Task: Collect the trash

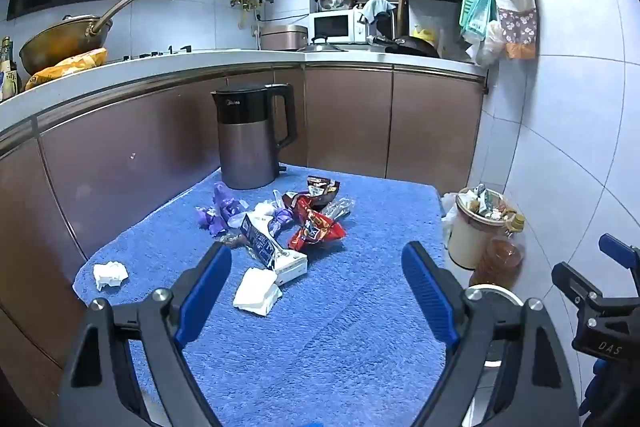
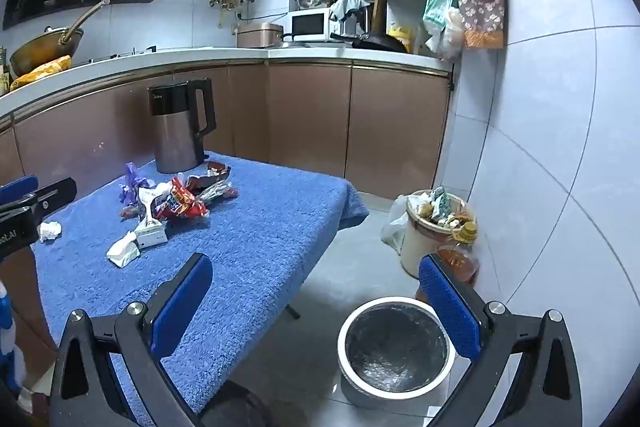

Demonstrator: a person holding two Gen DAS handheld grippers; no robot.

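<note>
A: How are the fingers of each gripper set?

B: The left gripper is held above the near part of the table with its fingers spread wide; nothing is held between them. The right gripper is positioned past the table's right edge, fingers likewise spread wide and empty.

A: Where is the trash located?

B: The trash is gathered toward the far left part of the table, which is covered by a blue towel. A red snack wrapper, purple wrappers and a small white carton are piled together just in front of the kettle, which stands at the far edge. A folded white tissue is found just beside the carton, on the near side. A crumpled tissue is set apart near the left edge.

A: Which containers are seen?

B: An empty lined bin is placed on the floor below the right gripper. A full bin is placed farther off, against the wall, with an amber bottle just beside it.
</note>
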